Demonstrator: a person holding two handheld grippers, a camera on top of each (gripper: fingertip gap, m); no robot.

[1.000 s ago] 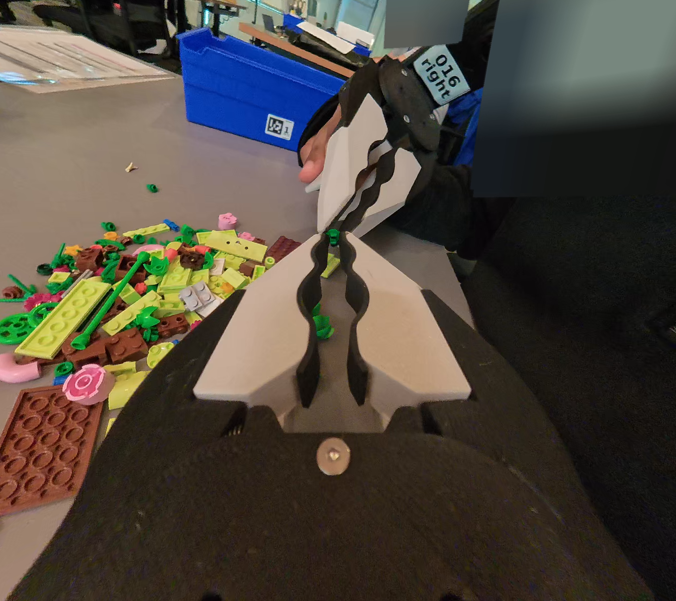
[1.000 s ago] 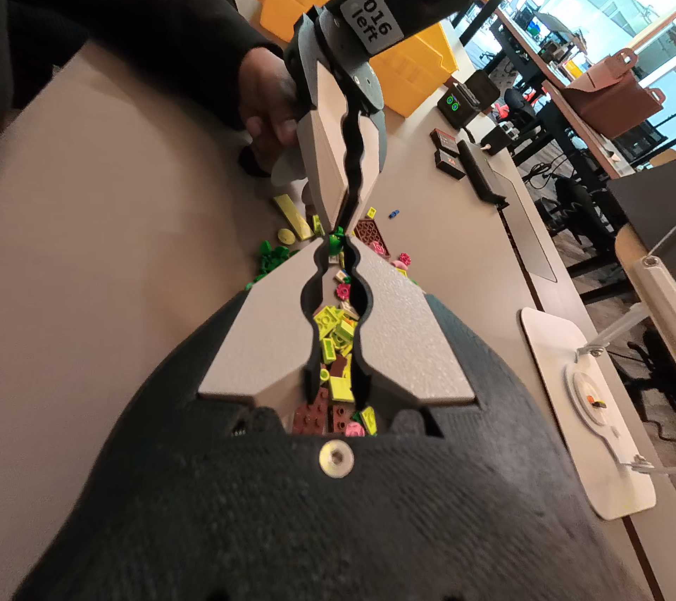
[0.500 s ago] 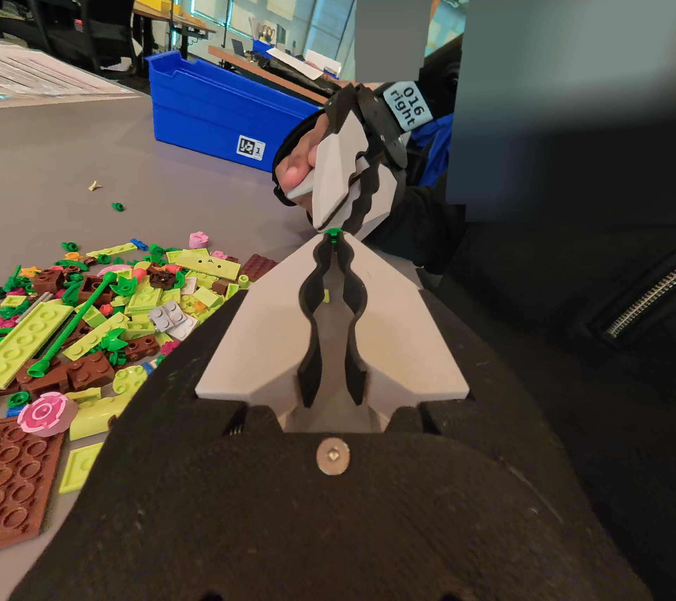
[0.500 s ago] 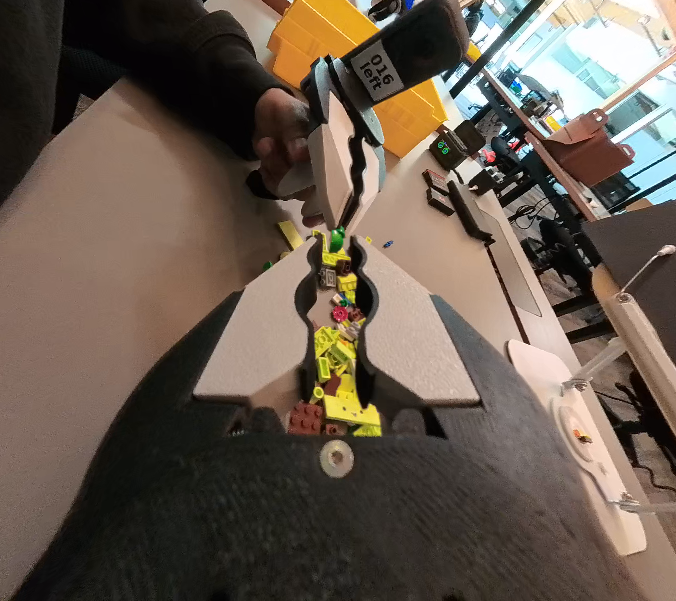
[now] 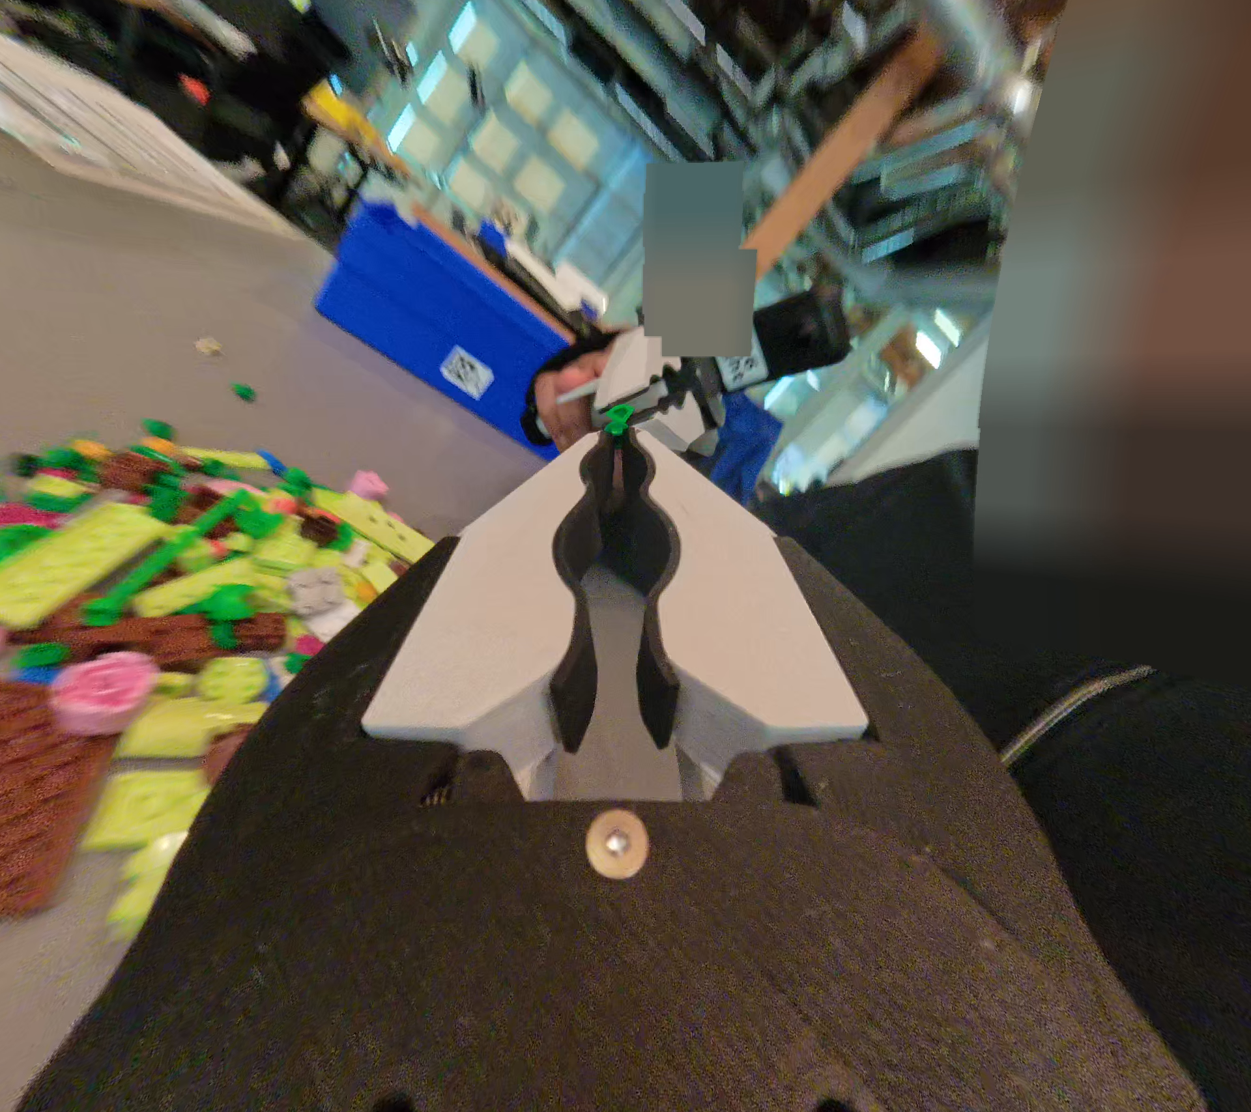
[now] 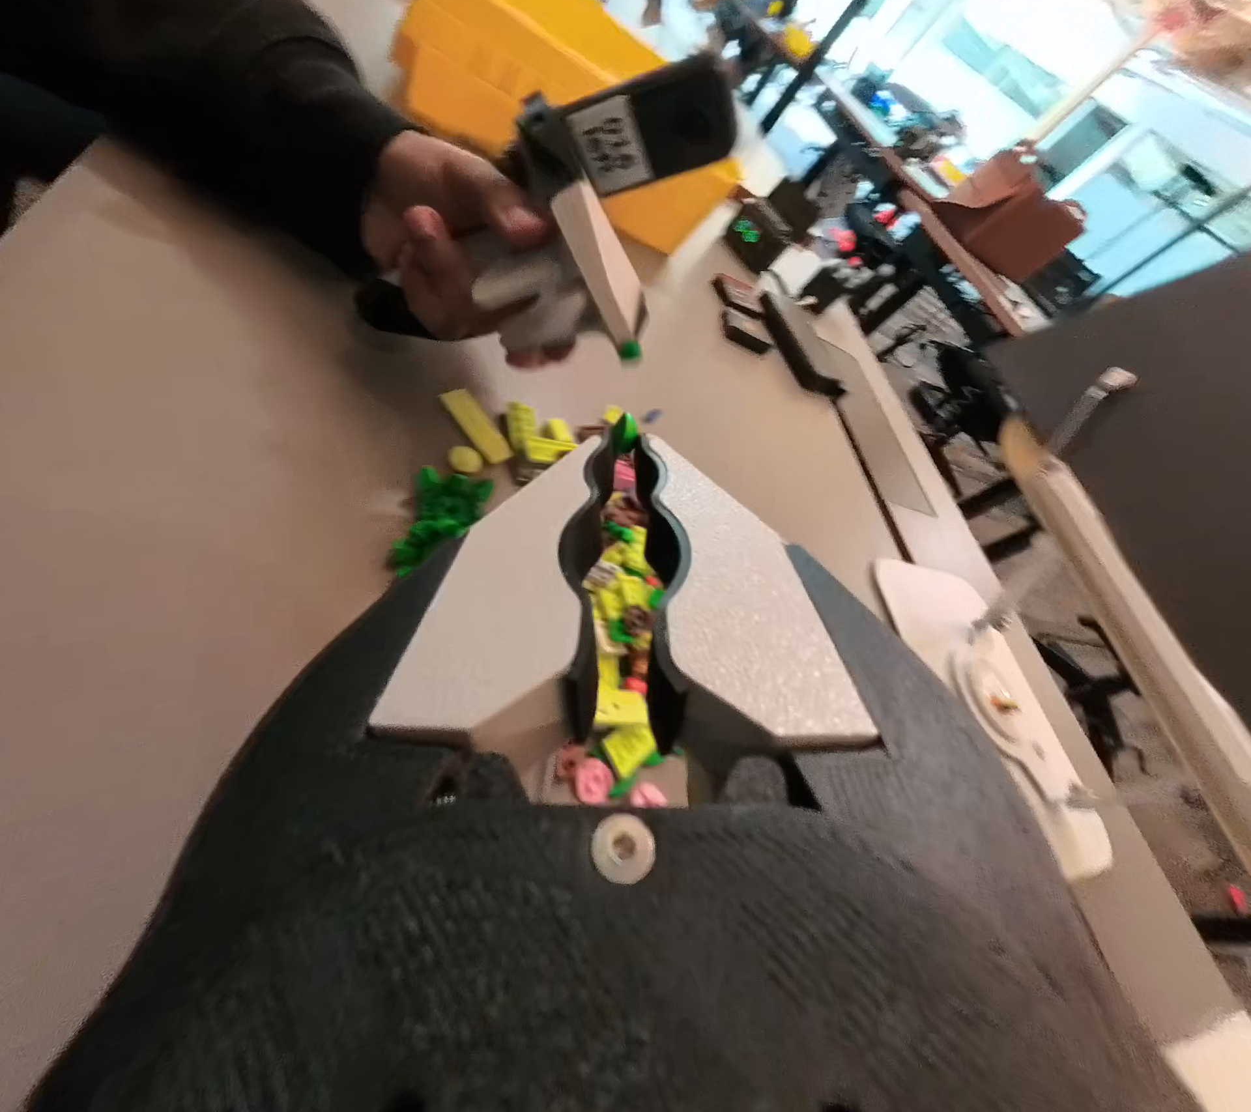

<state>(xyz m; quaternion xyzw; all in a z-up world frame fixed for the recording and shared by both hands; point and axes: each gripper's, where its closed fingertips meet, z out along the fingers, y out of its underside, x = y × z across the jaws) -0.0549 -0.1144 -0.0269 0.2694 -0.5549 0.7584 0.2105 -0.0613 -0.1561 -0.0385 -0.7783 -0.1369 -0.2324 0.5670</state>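
— How are your two grippers?

— My left gripper point(image 5: 617, 428) has its fingers point(image 5: 514, 592) closed at the tips. My right gripper point(image 6: 624, 436) is closed too. They are apart, tips facing each other, both lifted above the worktop point(image 6: 169, 436).

— And the hands?

— My left hand point(image 6: 447, 240) grips the handle, dark sleeve point(image 6: 203, 64) behind it.

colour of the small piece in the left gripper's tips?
Green; the small piece pinched in the left gripper shows best in the left wrist view.

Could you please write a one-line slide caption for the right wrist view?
Right gripper pinching a small green piece above scattered toy bricks, facing the left gripper holding another green bit.
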